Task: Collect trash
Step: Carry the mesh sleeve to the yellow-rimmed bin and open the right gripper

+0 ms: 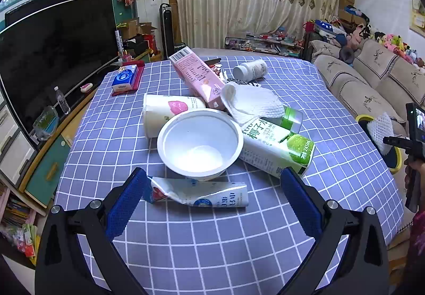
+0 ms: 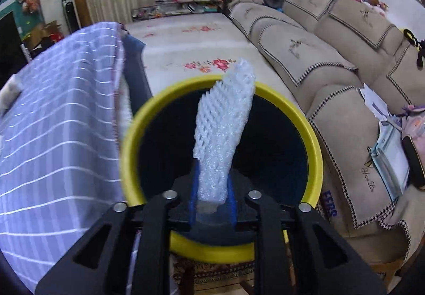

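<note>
My left gripper (image 1: pixel 212 186) is open and empty, low over the table, its blue pads either side of a flattened milk carton (image 1: pixel 198 195). Behind it lie a white bowl (image 1: pixel 200 143), a white cup (image 1: pixel 170 113), a green and white carton (image 1: pixel 276 144), a pink box (image 1: pixel 198 77), a white foam net (image 1: pixel 251 102) and a white bottle (image 1: pixel 251 69). My right gripper (image 2: pixel 211 202) is shut on a white foam net (image 2: pixel 223 122) and holds it over the yellow-rimmed bin (image 2: pixel 316 154). It also shows at the right edge of the left wrist view (image 1: pixel 398 140).
The table has a blue checked cloth (image 1: pixel 212 241). A tissue pack (image 1: pixel 125 78) lies at its far left. A TV (image 1: pixel 53 61) stands to the left. A beige sofa (image 2: pixel 332 74) runs along the right, beside the bin.
</note>
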`<state>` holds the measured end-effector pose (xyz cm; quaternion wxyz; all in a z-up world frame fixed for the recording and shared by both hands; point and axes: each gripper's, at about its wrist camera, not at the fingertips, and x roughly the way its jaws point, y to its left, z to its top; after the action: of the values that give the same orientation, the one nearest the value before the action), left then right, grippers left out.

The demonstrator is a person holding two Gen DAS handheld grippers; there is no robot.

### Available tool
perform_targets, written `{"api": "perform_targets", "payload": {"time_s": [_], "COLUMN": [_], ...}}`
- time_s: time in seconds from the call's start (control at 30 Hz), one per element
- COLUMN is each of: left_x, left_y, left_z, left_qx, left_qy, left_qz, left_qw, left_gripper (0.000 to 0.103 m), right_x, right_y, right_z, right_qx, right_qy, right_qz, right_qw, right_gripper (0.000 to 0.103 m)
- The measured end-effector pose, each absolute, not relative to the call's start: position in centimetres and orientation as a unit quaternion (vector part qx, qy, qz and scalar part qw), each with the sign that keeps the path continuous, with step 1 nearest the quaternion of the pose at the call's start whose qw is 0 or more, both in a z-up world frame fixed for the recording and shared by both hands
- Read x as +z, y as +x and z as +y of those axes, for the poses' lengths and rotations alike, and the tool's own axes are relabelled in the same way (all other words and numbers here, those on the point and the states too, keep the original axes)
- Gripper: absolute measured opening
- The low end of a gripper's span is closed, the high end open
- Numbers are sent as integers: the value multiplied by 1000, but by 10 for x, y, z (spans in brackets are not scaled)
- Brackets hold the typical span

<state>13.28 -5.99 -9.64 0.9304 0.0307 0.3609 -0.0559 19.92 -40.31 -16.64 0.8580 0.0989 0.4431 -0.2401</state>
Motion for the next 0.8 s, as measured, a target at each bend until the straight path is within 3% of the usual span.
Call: {"api": "perform_targets", "payload": {"time_s": [0.1,0.17,0.8], "left_x": [-97,-98,-122], "left_y": [137,137,161], "left_z": [-65,-64,-24], "left_qx": [-54,-52,-119], "left_qy": [33,35,105], "left_qz": [365,367,370], "left_qw": [929,928,916], "left_gripper": [99,99,99], "right_x": [-178,-181,-170], "right_y": [199,198,203], "right_z": [-416,-420,-377], "right_qx": [-246,-246,-221], "right_qy": [110,116,90], "right_qz": [447,443,439], "right_qw": [853,854,866], "right_gripper": [48,51,56]}}
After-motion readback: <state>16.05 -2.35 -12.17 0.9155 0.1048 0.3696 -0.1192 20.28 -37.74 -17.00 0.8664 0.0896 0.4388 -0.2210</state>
